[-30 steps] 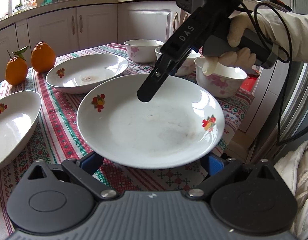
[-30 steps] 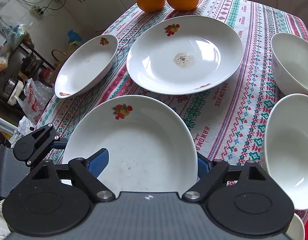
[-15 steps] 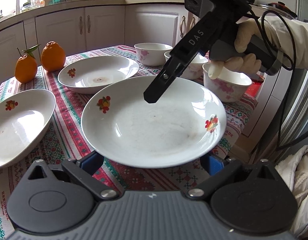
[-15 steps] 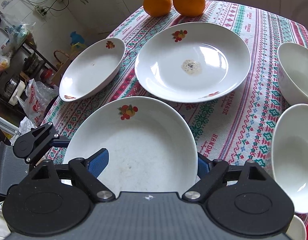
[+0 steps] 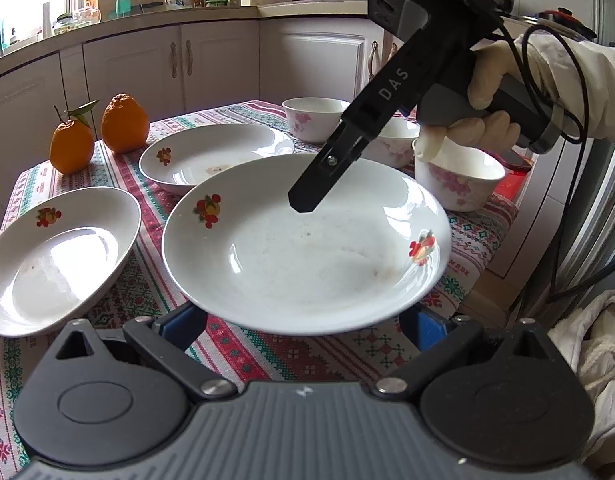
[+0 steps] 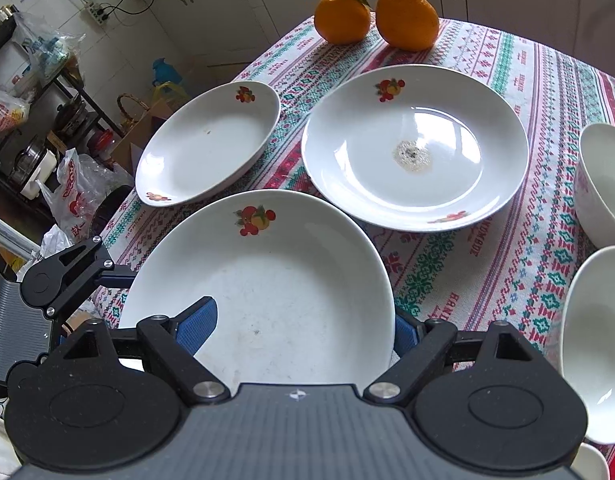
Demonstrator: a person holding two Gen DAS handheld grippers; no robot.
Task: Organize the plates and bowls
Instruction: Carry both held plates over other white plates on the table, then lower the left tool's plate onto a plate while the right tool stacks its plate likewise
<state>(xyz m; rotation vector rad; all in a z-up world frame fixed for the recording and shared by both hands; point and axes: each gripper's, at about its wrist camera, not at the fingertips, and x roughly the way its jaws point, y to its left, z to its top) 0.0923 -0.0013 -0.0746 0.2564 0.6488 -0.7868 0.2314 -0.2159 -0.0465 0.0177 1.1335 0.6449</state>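
Observation:
A white plate with fruit prints [image 5: 307,248] [image 6: 267,292] is held above the tablecloth between both grippers. My left gripper [image 5: 303,320] has its blue pads at the plate's near rim, wide apart, under it. My right gripper [image 6: 303,328] sits at the opposite rim; one of its fingers [image 5: 327,168] reaches over the plate. A second plate with a dried stain [image 5: 215,156] [image 6: 415,148] lies behind. An oval dish [image 5: 59,256] [image 6: 207,144] lies at the left. Three floral bowls [image 5: 313,118] stand at the back right.
Two oranges [image 5: 95,128] [image 6: 375,12] sit at the table's far corner. Two bowls [image 6: 599,340] crowd the right edge in the right wrist view. Kitchen cabinets [image 5: 179,68] stand behind the table. Bags and shelves [image 6: 47,120] stand beside it.
The held plate has risen and drawn slightly back from the stained plate. Both grippers moved with it.

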